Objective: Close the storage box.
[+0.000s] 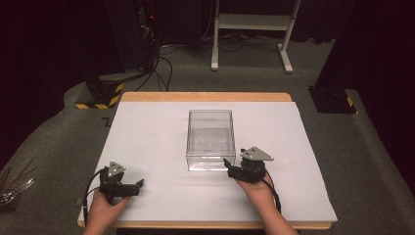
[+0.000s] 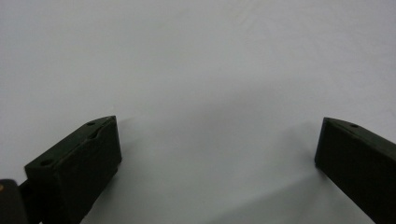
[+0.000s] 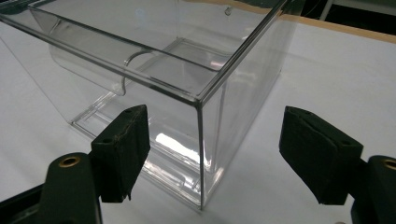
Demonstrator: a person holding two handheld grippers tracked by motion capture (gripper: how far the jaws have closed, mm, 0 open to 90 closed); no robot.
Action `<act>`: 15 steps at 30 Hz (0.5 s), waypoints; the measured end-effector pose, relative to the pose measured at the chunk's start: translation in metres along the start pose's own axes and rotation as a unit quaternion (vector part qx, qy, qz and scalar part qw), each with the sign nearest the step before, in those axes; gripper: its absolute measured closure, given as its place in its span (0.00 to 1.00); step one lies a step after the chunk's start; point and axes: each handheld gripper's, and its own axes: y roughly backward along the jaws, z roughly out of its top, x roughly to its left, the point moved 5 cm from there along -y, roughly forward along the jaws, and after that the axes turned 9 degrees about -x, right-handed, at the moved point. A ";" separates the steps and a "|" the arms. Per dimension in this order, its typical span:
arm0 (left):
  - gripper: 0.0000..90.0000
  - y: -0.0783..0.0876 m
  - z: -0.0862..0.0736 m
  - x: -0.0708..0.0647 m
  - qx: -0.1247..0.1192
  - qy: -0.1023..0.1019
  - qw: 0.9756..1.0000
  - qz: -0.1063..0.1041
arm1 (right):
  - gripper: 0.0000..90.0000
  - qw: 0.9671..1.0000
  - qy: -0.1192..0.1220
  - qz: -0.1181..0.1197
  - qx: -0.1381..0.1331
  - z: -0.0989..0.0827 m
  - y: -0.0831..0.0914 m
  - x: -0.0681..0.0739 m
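Note:
A clear plastic box [image 1: 209, 138] stands open-topped in the middle of the white table [image 1: 147, 142]. My right gripper [image 1: 228, 163] is open just off the box's near right corner, and the box [image 3: 163, 79] has that corner edge between the spread jaws in the right gripper view [image 3: 215, 149]. My left gripper [image 1: 140, 183] rests low at the front left of the table, open, pointing right. The left gripper view has its jaws [image 2: 217, 149] wide apart over bare white surface, nothing between them.
The table has a wooden edge [image 1: 205, 96] at the back. Beyond it on the grey floor are a white desk frame [image 1: 252, 29], black cables [image 1: 161, 68] and a yellow-black striped base [image 1: 100, 95]. A dark post base [image 1: 333, 98] stands at the right.

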 end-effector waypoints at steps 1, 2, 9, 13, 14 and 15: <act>0.01 0.000 0.000 0.000 0.000 0.000 1.000 0.000 | 0.28 1.000 -0.002 0.000 -0.001 -0.001 0.003 0.001; 0.01 0.000 0.000 0.000 0.000 0.000 1.000 0.000 | 0.28 1.000 -0.002 0.000 -0.001 -0.001 0.003 0.001; 0.01 0.000 0.000 0.000 -0.001 0.000 1.000 0.000 | 0.28 1.000 -0.006 0.004 -0.004 -0.005 0.014 0.002; 0.01 0.000 0.000 0.000 0.000 0.000 1.000 0.000 | 0.28 1.000 -0.005 0.003 -0.004 -0.009 0.023 0.000; 0.01 0.000 0.000 0.000 0.000 0.000 1.000 0.000 | 0.28 1.000 -0.005 0.003 -0.004 -0.009 0.023 0.000; 0.01 0.000 0.000 0.000 0.000 0.000 1.000 0.000 | 0.29 1.000 -0.008 0.001 -0.004 -0.010 0.027 -0.002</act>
